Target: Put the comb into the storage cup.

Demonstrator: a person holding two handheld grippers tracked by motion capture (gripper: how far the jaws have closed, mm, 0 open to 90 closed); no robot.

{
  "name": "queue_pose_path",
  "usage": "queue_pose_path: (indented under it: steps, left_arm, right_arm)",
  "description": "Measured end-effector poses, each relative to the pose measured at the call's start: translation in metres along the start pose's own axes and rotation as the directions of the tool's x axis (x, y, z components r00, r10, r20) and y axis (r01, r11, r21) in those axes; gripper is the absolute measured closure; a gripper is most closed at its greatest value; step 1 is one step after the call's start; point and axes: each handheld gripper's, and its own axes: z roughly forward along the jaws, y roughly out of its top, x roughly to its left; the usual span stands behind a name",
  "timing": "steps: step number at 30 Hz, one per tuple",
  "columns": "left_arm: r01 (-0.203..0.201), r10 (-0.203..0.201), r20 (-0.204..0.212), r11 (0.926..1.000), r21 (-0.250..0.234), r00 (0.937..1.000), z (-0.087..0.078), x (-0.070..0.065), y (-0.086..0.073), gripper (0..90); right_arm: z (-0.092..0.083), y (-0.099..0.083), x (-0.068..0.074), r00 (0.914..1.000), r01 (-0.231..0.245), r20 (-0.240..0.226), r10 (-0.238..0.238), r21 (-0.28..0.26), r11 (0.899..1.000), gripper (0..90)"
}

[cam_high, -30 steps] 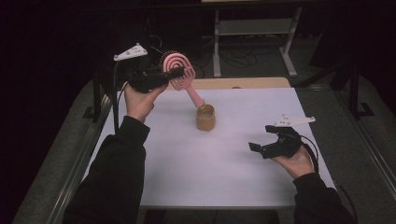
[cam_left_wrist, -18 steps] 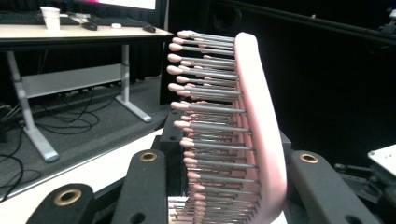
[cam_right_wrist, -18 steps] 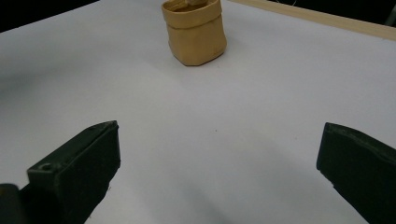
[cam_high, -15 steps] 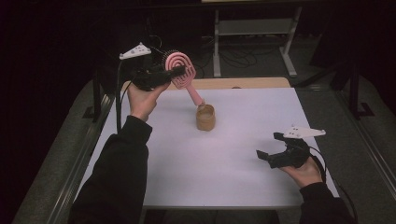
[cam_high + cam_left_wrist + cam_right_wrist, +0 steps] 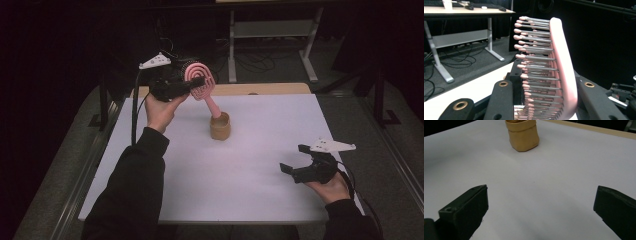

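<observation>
1. Since a second ago the left gripper (image 5: 192, 86) has carried the brush (image 5: 200, 82) lower, so its handle tip now meets the cup (image 5: 220, 126) at frame centre; judged, insertion is beginning
2. The right gripper (image 5: 295, 162) has drifted to lower right, jaws wide apart and empty
3. The brush head (image 5: 544, 67) sits clamped between the left jaws, upper centre-left of the high view

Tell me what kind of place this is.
Probably a lab or recording workspace: a white-topped table in a dark room, a desk frame with loose cables on the floor behind, and a hand-held gripper clamping a pink hairbrush.
</observation>
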Motion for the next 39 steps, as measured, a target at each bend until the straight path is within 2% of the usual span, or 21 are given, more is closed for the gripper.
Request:
queue_pose_path:
  steps: [3, 15, 39]
  left_arm:
    - [-0.005, 0.005, 0.005, 1.0, 0.005, 1.0, 0.004, -0.002, -0.002, 63.1]
    - [-0.078, 0.079, -0.013, 0.9954, 0.055, 0.9968, 0.022, -0.014, -0.009, 63.1]
    - [-0.068, 0.071, -0.033, 0.9938, 0.088, 0.9969, 0.045, -0.008, -0.029, 63.1]
  right_arm:
    - [0.001, -0.001, 0.0, 1.0, -0.002, -0.004, 0.002, 0.005, 1.0, 0.0]
    - [0.0, -0.001, -0.001, 0.9999, -0.006, -0.009, 0.006, -0.008, 1.0, 0.0]
    - [0.002, -0.001, 0.001, 0.9999, -0.005, -0.012, 0.005, 0.005, 1.0, 0.0]
